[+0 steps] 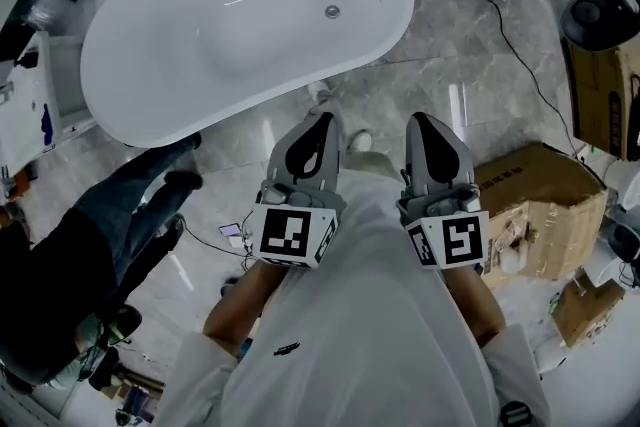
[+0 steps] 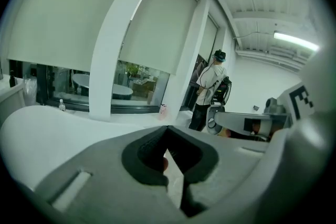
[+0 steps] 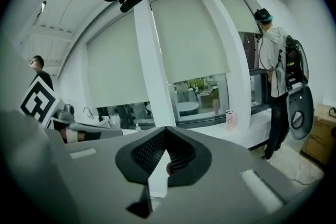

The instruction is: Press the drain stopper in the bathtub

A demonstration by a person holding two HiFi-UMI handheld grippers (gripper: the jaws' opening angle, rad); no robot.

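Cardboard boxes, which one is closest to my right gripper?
The large cardboard box directly right of the right gripper; the upper box and small lower box sit farther off.

A grey marble floor point(image 1: 440, 25) fills the upper right of the head view, with a thin black cable point(image 1: 530, 65) trailing across it. An open cardboard box point(image 1: 540, 205) sits at the right, and another box point(image 1: 600, 100) stands at the right edge. A person in dark clothes point(image 1: 90, 245) occupies the lower left. In the right gripper view, pale roller blinds point(image 3: 189, 34) cover the windows, a pink can point(image 3: 229, 115) stands on the ledge, and a person in a white shirt point(image 3: 273, 60) stands at the right.
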